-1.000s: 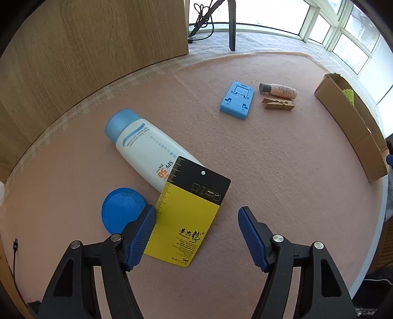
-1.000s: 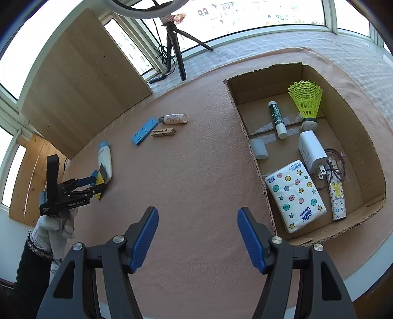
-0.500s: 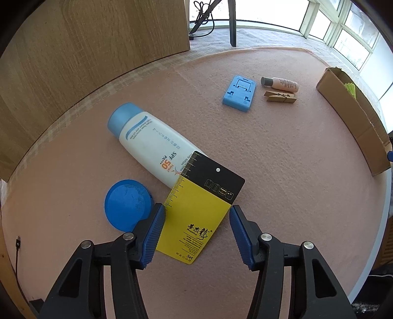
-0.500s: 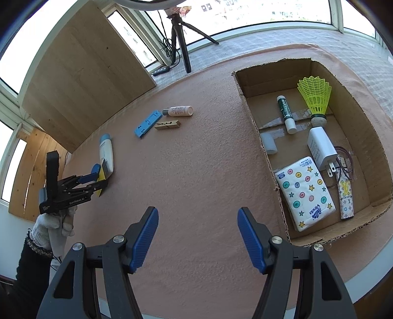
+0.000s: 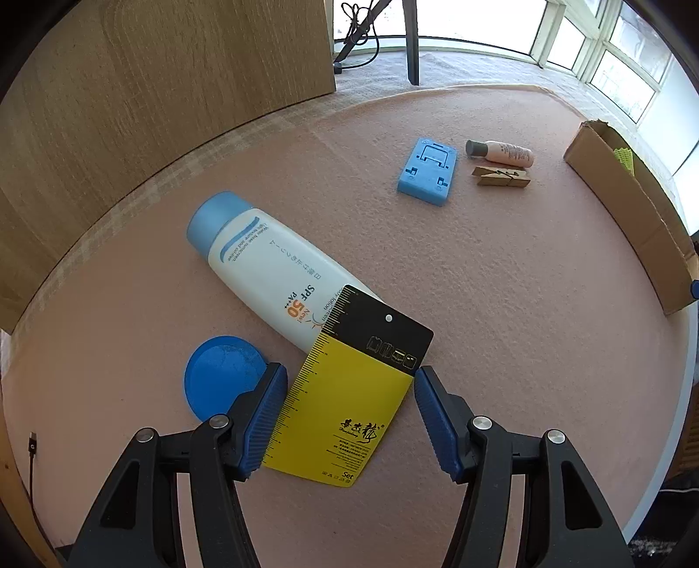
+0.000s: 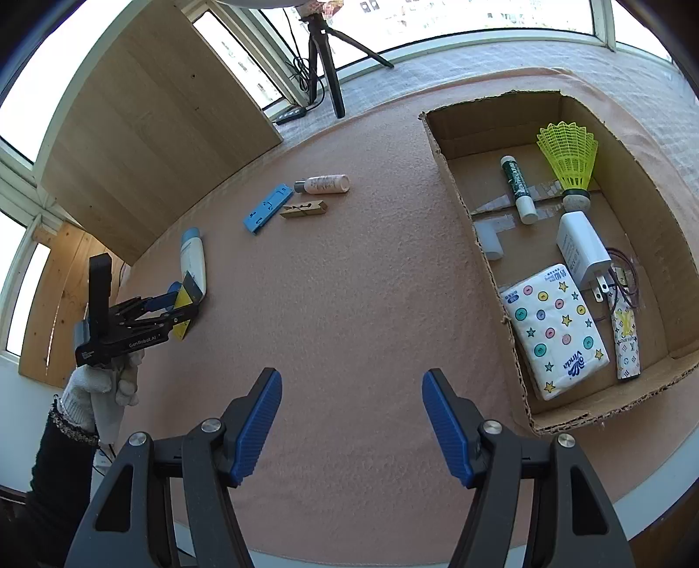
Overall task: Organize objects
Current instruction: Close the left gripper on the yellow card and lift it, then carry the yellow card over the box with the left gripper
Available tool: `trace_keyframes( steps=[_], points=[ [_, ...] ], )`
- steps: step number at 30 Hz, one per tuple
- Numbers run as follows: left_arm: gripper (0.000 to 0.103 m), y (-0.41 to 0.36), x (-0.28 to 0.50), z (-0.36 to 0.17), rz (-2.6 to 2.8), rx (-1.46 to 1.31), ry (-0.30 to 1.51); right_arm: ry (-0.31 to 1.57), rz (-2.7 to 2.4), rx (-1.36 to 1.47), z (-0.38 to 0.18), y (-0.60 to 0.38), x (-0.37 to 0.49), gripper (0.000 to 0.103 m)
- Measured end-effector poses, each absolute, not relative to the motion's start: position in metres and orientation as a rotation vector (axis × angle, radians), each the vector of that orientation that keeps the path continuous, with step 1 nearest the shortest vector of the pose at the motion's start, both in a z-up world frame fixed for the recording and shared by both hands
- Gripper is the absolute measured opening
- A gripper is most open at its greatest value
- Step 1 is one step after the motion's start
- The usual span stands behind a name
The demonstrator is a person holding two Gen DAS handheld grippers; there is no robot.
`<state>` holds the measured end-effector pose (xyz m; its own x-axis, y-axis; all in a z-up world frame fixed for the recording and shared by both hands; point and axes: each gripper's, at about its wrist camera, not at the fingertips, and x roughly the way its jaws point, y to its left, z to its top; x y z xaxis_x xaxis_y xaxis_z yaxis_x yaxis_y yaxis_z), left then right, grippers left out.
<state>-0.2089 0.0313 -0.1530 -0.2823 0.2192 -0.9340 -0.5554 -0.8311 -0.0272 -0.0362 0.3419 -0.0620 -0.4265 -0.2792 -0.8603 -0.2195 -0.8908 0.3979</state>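
Sunscreen bottle's (image 5: pixel 266 271) end under card (image 5: pixel 349 393)

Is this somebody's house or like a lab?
Probably a sunny room set up for recording: big windows wrap the pink felt table, a tripod stands beside it, and household bits like a shuttlecock sit in a cardboard box.

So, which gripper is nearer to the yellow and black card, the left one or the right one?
Left. The left gripper straddles the yellow and black card, one finger on each side. The right gripper hangs over bare mat, far from it, nearer the cardboard box.
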Motion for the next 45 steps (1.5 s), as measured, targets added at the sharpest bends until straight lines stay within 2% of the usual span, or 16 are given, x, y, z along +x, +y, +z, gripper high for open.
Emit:
trace_keyframes(
  steps=[8,13,14,21,28,36,45],
  points=[
    [0.067,0.04,-0.196,-0.155,2.133,-1.484,0.497,-0.714,-2.505,1.665,-0.063,0.339,-0.038,0.063],
    [0.066,0.042,-0.189,-0.161,2.146,-1.491,0.55,-0.706,-2.494,1.664,-0.063,0.335,-0.041,0.063],
    [0.062,0.042,-0.188,-0.16,2.145,-1.491,0.537,-0.705,-2.492,1.663,-0.063,0.334,-0.041,0.063],
    [0.06,0.041,-0.181,-0.154,2.17,-1.484,0.542,-0.706,-2.49,1.66,-0.064,0.333,-0.044,0.063],
    [0.059,0.055,-0.172,-0.126,2.223,-1.444,0.432,-0.67,-2.513,1.64,-0.061,0.334,-0.044,0.063],
    [0.059,0.114,-0.16,-0.09,2.205,-1.363,0.33,-0.635,-2.57,1.604,-0.052,0.347,-0.034,0.063],
    [0.059,0.23,-0.141,-0.059,2.112,-1.252,0.308,-0.632,-2.645,1.588,-0.046,0.377,-0.01,0.063]
  ],
)
